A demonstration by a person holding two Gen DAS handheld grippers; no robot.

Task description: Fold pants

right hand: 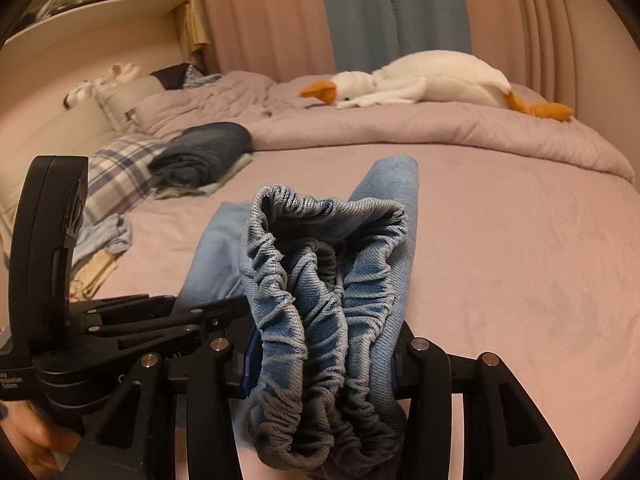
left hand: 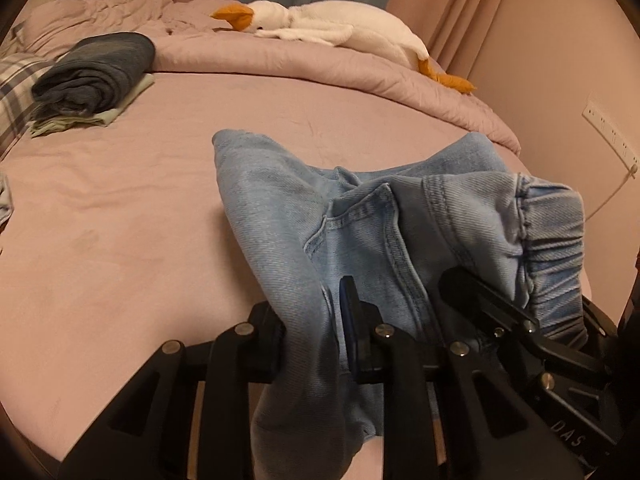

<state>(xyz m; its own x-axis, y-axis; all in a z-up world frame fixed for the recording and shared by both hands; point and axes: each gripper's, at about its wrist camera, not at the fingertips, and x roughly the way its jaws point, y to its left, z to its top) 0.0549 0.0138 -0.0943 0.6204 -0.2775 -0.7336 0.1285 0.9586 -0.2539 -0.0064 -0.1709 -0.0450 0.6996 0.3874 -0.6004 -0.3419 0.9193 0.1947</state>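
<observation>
The light blue denim pants [left hand: 320,216] hang bunched between both grippers above the pink bed sheet. My left gripper [left hand: 316,332] is shut on a fold of the denim, which drapes down over its fingers. My right gripper [right hand: 320,344] is shut on the gathered elastic waistband [right hand: 320,264], which bulges up and spills down in front of it. The right gripper also shows in the left wrist view [left hand: 500,312] at the right, clamped on the waistband. The left gripper shows in the right wrist view [right hand: 160,320] at the left, held by a hand.
A stack of folded clothes, with dark jeans [left hand: 96,72] on top, lies at the left of the bed [left hand: 120,240]. A white plush goose [left hand: 332,24] rests on the rumpled pink duvet at the back. Plaid cloth [right hand: 120,168] and small garments lie at the left. Curtains hang behind.
</observation>
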